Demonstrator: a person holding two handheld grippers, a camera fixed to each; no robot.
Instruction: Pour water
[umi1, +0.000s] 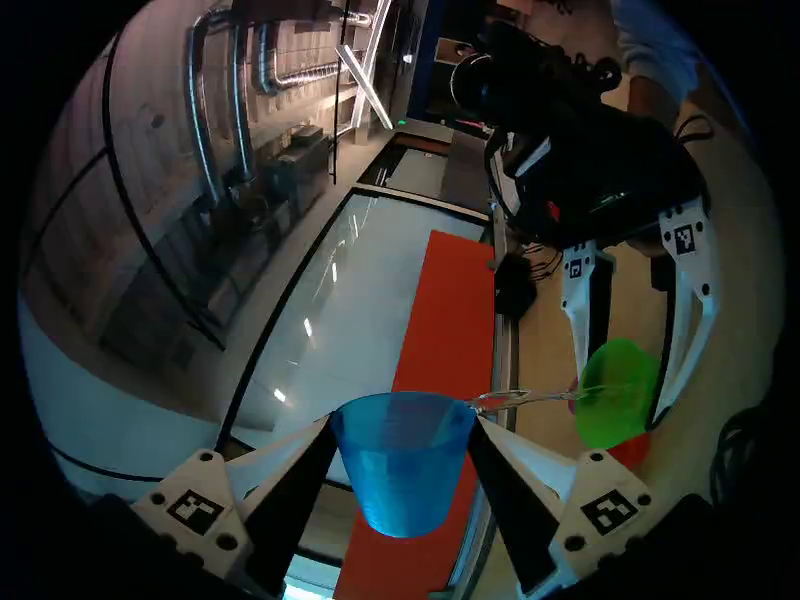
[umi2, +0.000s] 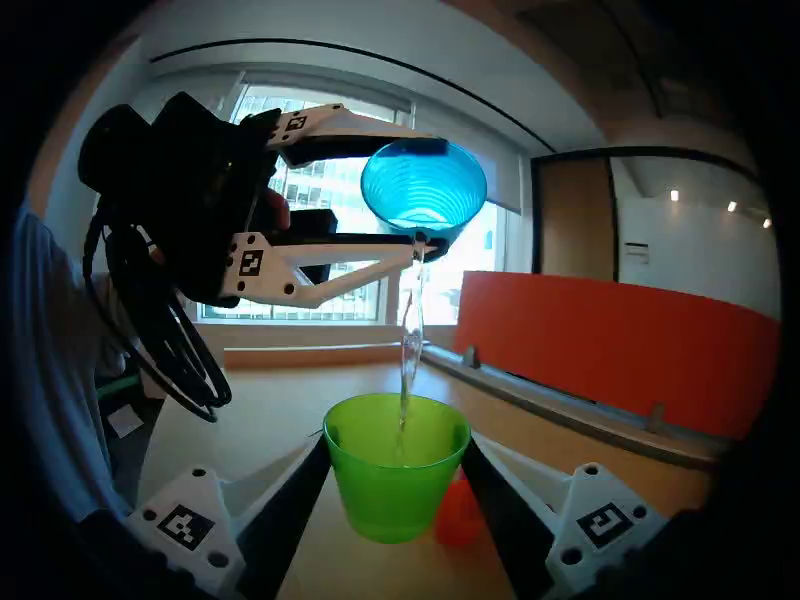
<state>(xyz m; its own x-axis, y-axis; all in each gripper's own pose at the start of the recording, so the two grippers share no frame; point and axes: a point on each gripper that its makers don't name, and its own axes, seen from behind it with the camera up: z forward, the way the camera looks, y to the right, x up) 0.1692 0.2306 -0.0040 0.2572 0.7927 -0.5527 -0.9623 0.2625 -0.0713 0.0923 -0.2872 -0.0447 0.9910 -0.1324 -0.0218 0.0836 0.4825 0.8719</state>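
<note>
Left gripper (umi1: 405, 440), closed on the tipped blue cup (umi1: 403, 480) between its fingers, sends a thin water stream (umi2: 410, 330) into the green cup (umi2: 395, 490) clamped in the right gripper (umi2: 397, 450) below. The pour looks underway, not finished.

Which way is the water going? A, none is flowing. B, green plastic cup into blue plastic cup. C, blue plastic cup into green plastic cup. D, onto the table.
C: a thin water stream falls from the tilted blue plastic cup in the left gripper into the green plastic cup in the right gripper.
</note>
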